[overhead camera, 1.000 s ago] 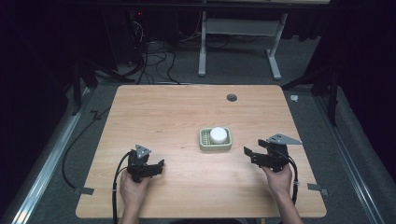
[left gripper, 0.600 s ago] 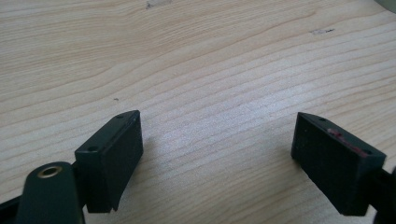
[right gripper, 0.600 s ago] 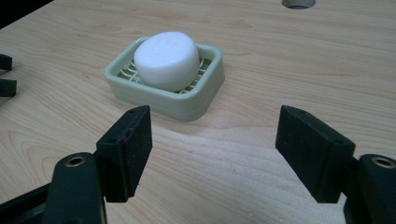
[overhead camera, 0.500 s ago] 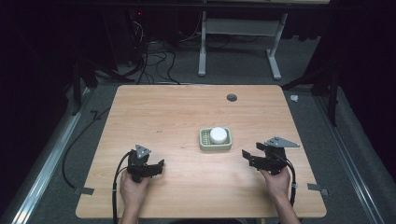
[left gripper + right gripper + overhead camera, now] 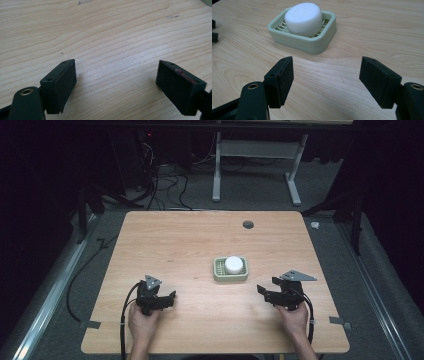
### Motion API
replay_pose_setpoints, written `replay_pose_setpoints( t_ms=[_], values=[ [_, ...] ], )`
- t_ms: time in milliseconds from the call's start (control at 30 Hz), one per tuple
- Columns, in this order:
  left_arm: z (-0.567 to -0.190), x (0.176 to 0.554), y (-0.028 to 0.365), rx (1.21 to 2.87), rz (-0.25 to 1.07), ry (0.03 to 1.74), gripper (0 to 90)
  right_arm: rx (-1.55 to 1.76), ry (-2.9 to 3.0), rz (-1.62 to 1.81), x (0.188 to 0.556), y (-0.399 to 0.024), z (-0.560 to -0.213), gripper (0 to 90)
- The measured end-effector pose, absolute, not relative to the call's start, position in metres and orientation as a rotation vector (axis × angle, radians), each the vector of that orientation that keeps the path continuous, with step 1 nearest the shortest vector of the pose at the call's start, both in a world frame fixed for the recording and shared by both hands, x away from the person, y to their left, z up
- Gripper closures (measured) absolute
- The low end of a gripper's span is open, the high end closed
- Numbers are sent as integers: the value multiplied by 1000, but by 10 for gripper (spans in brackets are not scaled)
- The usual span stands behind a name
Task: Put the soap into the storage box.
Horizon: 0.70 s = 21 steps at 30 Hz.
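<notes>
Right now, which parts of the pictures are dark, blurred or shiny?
High view: table lit evenly, surroundings almost black. Right gripper view: soap and dish sharp, soft shadow beside the dish. Left gripper view: pale sheen on the wood at the left claw.

Bare table [image 5: 190, 245] all round; soap dish [image 5: 230, 270] with soap [image 5: 234, 264] sole obstacle, centre-right.

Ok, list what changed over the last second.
The right tongs slid slightly back toward the person's edge of the table. Nothing was gripped or let go. The left tongs, the soap and its dish stayed put.
</notes>
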State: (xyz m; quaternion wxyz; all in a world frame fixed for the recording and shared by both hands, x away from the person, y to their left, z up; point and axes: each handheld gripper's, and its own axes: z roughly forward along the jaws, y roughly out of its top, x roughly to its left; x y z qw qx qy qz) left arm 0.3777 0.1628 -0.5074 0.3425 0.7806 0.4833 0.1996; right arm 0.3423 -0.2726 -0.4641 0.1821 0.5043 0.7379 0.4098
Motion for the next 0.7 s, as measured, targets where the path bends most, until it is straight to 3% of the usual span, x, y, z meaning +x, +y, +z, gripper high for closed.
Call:
replay_pose_setpoints(
  t_ms=[700],
  values=[
    [-507, 378, 163, 2028, 520, 1256, 171, 1446, 2119, 1092, 337, -270, -483, 285]
  ],
)
